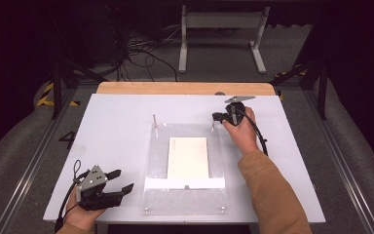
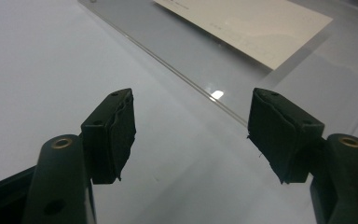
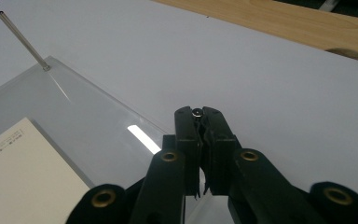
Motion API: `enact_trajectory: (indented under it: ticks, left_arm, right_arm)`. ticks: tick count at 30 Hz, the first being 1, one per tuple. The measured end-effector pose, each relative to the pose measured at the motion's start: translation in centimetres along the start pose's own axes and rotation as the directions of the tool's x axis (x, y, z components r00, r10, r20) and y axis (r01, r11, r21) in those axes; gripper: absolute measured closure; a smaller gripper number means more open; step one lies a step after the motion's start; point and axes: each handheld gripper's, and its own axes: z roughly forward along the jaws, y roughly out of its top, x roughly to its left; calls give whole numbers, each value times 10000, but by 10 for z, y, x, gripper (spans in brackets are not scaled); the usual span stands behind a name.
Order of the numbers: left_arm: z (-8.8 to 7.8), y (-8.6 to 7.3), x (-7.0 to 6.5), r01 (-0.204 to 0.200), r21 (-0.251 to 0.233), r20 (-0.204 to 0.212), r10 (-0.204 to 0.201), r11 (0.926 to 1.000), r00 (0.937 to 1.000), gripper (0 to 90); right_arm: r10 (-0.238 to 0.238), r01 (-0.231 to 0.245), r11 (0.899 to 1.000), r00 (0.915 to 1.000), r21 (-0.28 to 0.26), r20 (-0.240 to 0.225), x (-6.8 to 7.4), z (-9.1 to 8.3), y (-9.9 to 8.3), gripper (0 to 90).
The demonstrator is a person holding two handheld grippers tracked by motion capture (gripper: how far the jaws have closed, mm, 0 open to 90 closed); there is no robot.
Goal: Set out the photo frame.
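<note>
Thin steel pin [image 3: 197, 112] at the clear acrylic plate's [image 1: 185, 195] far right corner was stiff, slippery and light, best pinched near its top; the right gripper [image 3: 198, 113] was clamped on it. The left gripper [image 2: 191, 135] idled open, empty. White tabletop [image 1: 117, 122] around lay free.

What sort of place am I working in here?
Likely a lab recording rig: a white table fenced by a metal frame, loose cables on grey carpet, dark surroundings.
</note>
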Motion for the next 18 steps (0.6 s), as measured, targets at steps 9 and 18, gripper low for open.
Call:
enact_trajectory:
  ticks: [9, 18]
  left_arm:
    - [-1, -3, -2, -413, -393, 381, 428, 9984, 9984, 230]
    - [0, -4, -10, -1212, -730, 427, 1246, 9899, 9913, 152]
  right_arm:
    - [564, -564, 9984, 9973, 3, -469, -11, 5, 3, 860]
    - [1298, -1302, 9915, 9873, 15, -912, -20, 10, 5, 860]
